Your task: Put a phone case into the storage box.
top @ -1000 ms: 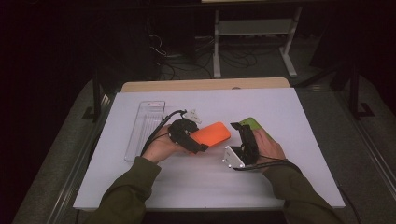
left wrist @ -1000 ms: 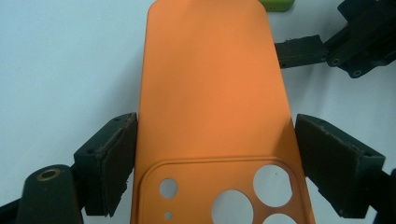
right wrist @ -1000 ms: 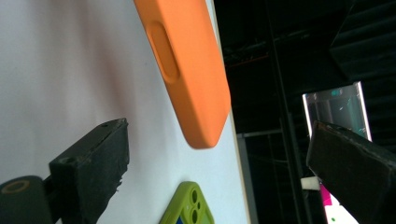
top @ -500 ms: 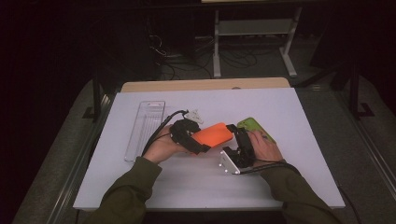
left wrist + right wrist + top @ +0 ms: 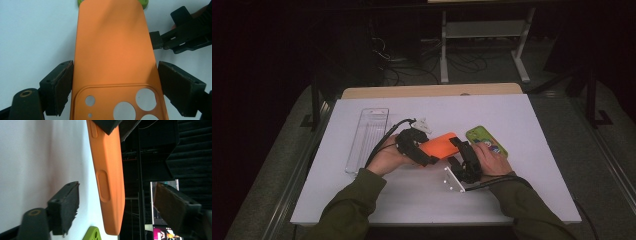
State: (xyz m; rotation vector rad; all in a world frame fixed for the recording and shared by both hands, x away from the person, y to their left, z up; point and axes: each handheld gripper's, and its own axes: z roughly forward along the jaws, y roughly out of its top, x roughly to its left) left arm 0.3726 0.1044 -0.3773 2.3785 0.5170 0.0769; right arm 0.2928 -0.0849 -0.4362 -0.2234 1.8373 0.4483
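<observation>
My left gripper [image 5: 428, 156] is shut on an orange phone case [image 5: 440, 146], held just above the white table [image 5: 532, 200]. In the left gripper view its pads [image 5: 63, 86] press both long edges of the orange case [image 5: 112, 50] near the camera cut-outs. My right gripper [image 5: 460, 151] is open and straddles the case's far end from the right. In the right gripper view the orange case [image 5: 110, 182] stands edge-on between the wide pads [image 5: 66, 205], touching neither. A green phone [image 5: 486, 141] lies flat behind the right hand.
A clear plastic tray [image 5: 367, 139] lies lengthwise on the left of the table. The green phone [image 5: 92, 233] is close under the case's far end. Dark floor, cables and a metal stand [image 5: 482, 35] are beyond the far edge.
My right gripper has moved left, away from the green phone, and now has its open jaws around the end of the orange case. The left gripper has kept hold of the case.
</observation>
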